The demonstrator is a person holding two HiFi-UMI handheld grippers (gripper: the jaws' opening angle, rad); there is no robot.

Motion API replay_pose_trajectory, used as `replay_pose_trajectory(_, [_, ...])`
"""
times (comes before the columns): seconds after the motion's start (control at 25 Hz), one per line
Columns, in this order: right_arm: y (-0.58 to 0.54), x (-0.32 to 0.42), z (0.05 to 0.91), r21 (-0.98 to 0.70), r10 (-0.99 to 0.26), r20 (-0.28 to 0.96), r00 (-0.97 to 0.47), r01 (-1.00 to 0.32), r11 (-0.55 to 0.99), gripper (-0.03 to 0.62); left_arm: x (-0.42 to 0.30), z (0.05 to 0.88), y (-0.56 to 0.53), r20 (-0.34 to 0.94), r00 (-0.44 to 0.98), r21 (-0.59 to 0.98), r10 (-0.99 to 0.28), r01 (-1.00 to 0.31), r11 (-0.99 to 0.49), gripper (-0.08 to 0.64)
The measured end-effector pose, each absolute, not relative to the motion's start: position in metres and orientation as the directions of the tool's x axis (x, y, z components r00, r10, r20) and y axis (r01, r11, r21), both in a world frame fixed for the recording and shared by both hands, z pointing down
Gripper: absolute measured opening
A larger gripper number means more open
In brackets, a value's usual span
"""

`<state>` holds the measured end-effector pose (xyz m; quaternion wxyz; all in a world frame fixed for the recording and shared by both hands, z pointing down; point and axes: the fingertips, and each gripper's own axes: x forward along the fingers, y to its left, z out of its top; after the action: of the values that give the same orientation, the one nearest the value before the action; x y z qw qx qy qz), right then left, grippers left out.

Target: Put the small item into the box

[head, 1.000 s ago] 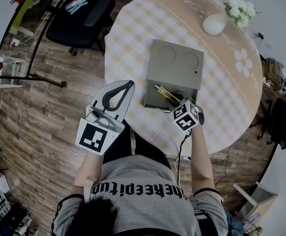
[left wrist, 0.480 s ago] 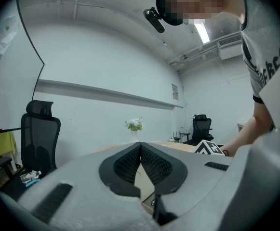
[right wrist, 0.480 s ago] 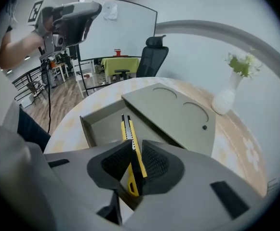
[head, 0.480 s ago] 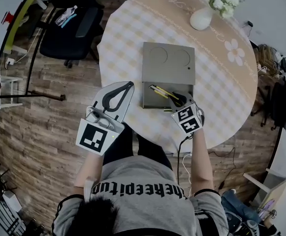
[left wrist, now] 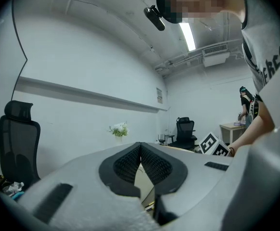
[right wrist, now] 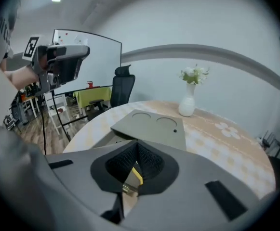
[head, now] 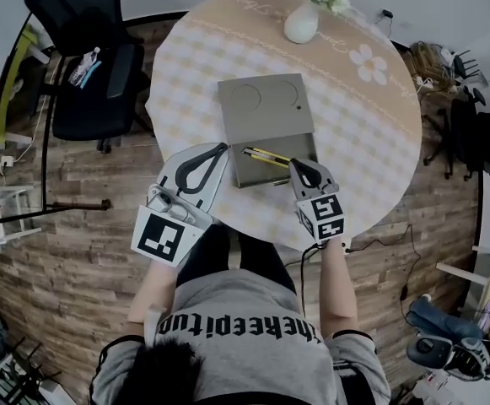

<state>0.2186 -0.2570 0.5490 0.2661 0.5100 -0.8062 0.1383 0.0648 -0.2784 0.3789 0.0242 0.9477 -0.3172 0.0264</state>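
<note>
A grey box (head: 275, 169) stands open on the round table (head: 371, 142), its lid (head: 261, 104) laid back flat. Two thin yellow pencils (head: 266, 153) lie in the open compartment. My right gripper (head: 293, 164) hangs over the compartment's near right corner. Its jaws have just closed, tips together with nothing between them. In the right gripper view a yellow pencil (right wrist: 133, 178) shows through the gap behind the joined tips of the right gripper (right wrist: 137, 144). My left gripper (head: 223, 147) is held off the table's near left edge, shut and empty. Its tips meet in the left gripper view, left gripper (left wrist: 140, 144).
A white vase of flowers (head: 302, 22) stands at the table's far side. A black office chair (head: 93, 74) is on the wood floor at the left. Cables and clutter lie on the floor at the right.
The right gripper has lifted up out of the box compartment, rolled, and shut its jaws. The pencils stay in the box. The left gripper has barely shifted.
</note>
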Motion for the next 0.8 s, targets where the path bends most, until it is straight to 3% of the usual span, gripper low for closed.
replay_pose_trajectory(0.8, [-0.206,0.207,0.445,0.028,-0.949,0.287,-0.129,-0.989,0.143,0.005,0.084,0.361,-0.242,0.013,0.931,-0.020,-0.365,-0.365,-0.931,0.015])
